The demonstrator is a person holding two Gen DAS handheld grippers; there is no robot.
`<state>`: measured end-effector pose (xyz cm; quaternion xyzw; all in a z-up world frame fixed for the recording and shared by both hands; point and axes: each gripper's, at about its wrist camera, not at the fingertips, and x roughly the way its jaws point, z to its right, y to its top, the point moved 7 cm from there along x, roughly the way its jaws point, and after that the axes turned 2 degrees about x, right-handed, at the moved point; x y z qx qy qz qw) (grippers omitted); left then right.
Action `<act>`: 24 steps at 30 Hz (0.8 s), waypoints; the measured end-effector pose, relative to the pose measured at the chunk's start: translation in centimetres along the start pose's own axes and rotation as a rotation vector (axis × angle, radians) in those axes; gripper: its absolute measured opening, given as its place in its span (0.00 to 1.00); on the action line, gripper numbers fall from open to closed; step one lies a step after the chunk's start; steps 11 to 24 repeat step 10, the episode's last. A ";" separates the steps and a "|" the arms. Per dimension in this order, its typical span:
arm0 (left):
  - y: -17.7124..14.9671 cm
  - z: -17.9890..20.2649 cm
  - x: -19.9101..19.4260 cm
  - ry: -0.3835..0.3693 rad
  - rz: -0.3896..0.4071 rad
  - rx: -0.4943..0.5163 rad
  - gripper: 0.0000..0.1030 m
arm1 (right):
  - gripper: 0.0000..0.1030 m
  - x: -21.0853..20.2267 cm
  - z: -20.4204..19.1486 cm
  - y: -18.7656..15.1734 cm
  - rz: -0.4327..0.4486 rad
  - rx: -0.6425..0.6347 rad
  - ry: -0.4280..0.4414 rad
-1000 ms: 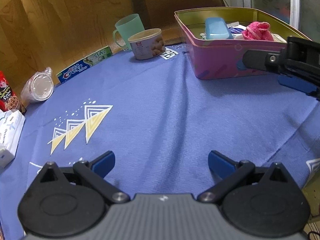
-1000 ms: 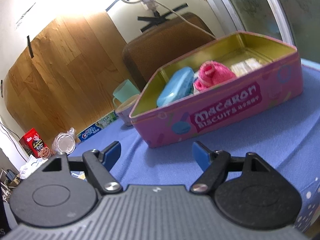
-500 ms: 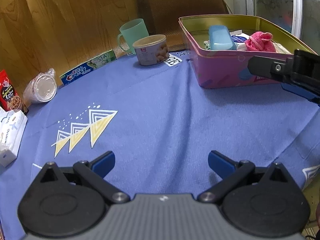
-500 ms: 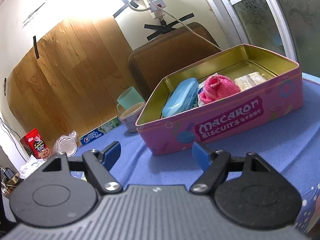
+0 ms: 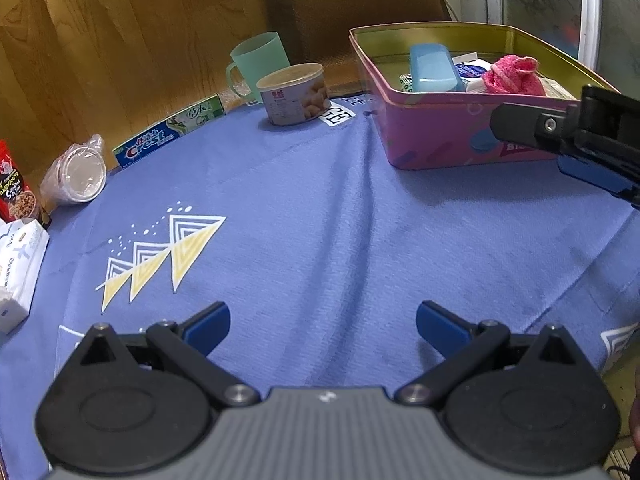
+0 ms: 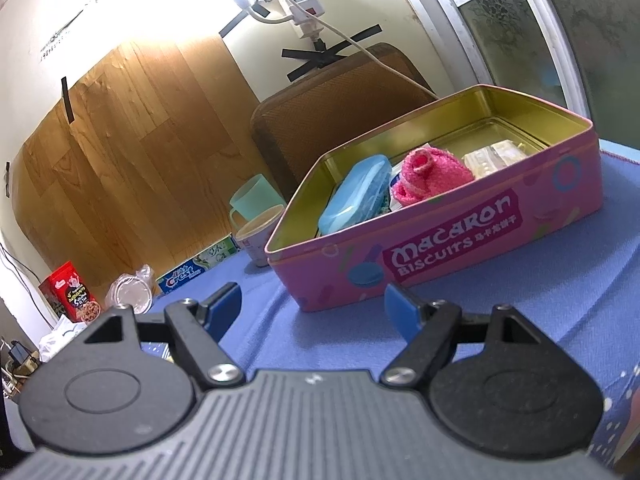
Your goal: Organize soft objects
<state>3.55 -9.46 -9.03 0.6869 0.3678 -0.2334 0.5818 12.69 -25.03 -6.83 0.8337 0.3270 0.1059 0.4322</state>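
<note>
covering the whole surface (image 5: pixel 328 216) is a blue cloth with yellow triangle prints, bare in the middle, probably kept free as working room. clutter sits along the far and left edges, out of the way.

pink macaron biscuit tin (image 6: pixel 460 240) stands open, no lid in view, at the far right of the surface; it looks like the collecting bin for the task. inside it: a light blue plastic case (image 6: pixel 356 196) leaning along the left wall, a pink knitted soft item (image 6: pixel 432 176) in the middle resting on flat packets, and pale wrapped packets (image 6: pixel 496 156) to its right. so the soft thing is already in the tin, not on the cloth.

right gripper (image 6: pixel 314 306) hangs just in front of the tin's near wall, fingers spread wide, nothing between them, aimed at the tin, likely lined up for a reach in or just idle. left gripper (image 5: pixel 322 322) hovers low over the bare cloth, well apart from the tin, also spread and empty.

smaller stuff at the back: mint green mug (image 5: pixel 256 60), snack can (image 5: pixel 294 92) just in front of it, crest toothpaste box (image 5: pixel 168 134) lying flat, bagged plastic cups (image 5: pixel 78 174), red snack box (image 5: pixel 14 192), tissue pack (image 5: pixel 18 264) at the left edge. no other soft item visible outside the tin; task looks near done.
</note>
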 end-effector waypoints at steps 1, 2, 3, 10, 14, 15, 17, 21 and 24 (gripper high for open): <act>0.0 0.1 0.0 -0.002 0.000 0.000 1.00 | 0.78 0.0 0.0 0.0 0.000 0.000 -0.001; -0.1 0.1 0.0 -0.003 0.001 0.002 1.00 | 0.78 0.0 0.0 0.0 -0.001 0.000 -0.001; 0.0 0.2 -0.1 -0.003 0.007 0.004 1.00 | 0.78 0.0 0.0 0.0 0.000 0.001 -0.001; 0.1 0.3 -0.5 -0.030 0.034 0.013 1.00 | 0.79 0.0 0.1 -0.1 -0.001 -0.002 -0.004; 0.1 0.3 -0.5 -0.030 0.034 0.013 1.00 | 0.79 0.0 0.1 -0.1 -0.001 -0.002 -0.004; 0.1 0.3 -0.5 -0.030 0.034 0.013 1.00 | 0.79 0.0 0.1 -0.1 -0.001 -0.002 -0.004; 0.1 0.3 -0.5 -0.030 0.034 0.013 1.00 | 0.79 0.0 0.1 -0.1 -0.001 -0.002 -0.004; 0.1 0.3 -0.5 -0.030 0.034 0.013 1.00 | 0.79 0.0 0.1 -0.1 -0.001 -0.002 -0.004; 0.1 0.3 -0.5 -0.030 0.034 0.013 1.00 | 0.79 0.0 0.1 -0.1 -0.001 -0.002 -0.004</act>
